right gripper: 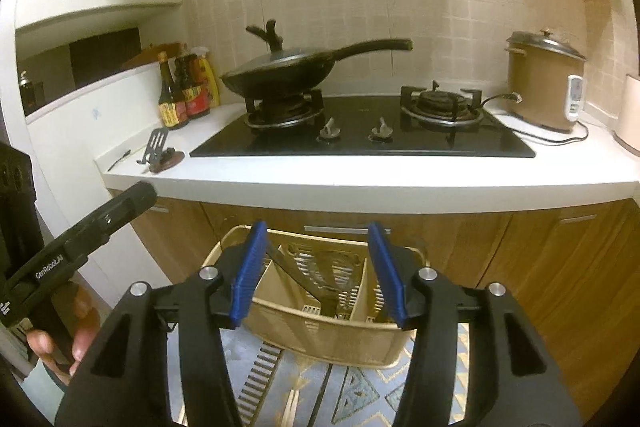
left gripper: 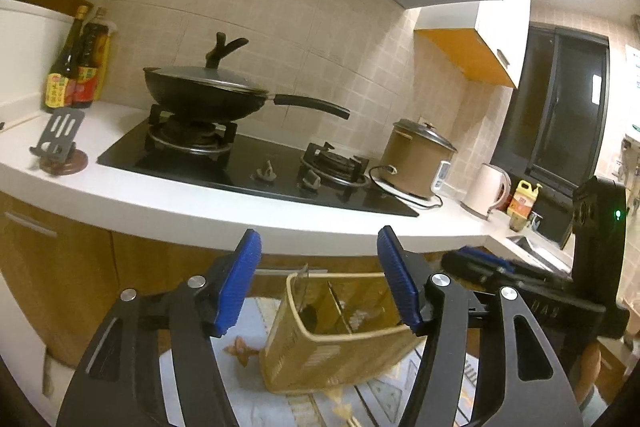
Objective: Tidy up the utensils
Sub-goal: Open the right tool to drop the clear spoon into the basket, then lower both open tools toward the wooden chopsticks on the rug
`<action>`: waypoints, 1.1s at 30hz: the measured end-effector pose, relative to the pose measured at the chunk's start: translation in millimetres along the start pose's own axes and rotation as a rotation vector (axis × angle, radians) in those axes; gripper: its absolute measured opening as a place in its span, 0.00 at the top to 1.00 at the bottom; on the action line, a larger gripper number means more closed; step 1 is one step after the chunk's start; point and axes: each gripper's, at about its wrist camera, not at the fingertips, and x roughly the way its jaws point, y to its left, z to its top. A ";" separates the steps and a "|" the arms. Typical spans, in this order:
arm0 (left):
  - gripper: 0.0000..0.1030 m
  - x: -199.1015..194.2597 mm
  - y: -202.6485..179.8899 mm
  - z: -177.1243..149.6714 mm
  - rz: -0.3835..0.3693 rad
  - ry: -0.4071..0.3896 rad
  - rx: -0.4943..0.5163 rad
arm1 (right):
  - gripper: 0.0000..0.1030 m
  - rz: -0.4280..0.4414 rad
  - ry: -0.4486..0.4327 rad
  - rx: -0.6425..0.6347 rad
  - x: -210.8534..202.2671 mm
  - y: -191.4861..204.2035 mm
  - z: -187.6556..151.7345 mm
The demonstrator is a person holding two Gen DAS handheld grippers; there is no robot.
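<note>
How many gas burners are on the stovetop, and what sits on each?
2. The left burner carries the lidded black wok; the right burner is bare, beside the brown rice cooker. None looks hidden.

1. You are operating a left gripper [left gripper: 320,279] and a right gripper [right gripper: 318,273] of matching build: black angular link arms carrying ribbed blue pads [left gripper: 236,283].
2. Round silver pivot screws [left gripper: 196,281] are showing at each linkage.
3. The left unit's black body is displaying white "GenRoboAI" lettering [right gripper: 49,266] and a green indicator light [left gripper: 618,214].
</note>
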 end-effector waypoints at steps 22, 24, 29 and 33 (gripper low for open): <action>0.42 -58.5 20.2 -69.3 0.162 0.403 -0.014 | 0.52 0.030 0.336 0.090 -34.7 23.1 -84.0; 0.43 -50.9 26.2 -85.4 0.181 0.474 -0.018 | 0.52 0.052 0.406 0.122 -20.6 21.3 -100.6; 0.50 -32.1 43.3 -125.8 0.220 0.623 -0.034 | 0.55 0.118 0.569 0.254 16.1 8.6 -146.9; 0.60 -23.1 49.8 -146.4 0.220 0.690 -0.040 | 0.64 0.131 0.614 0.310 28.2 2.3 -160.7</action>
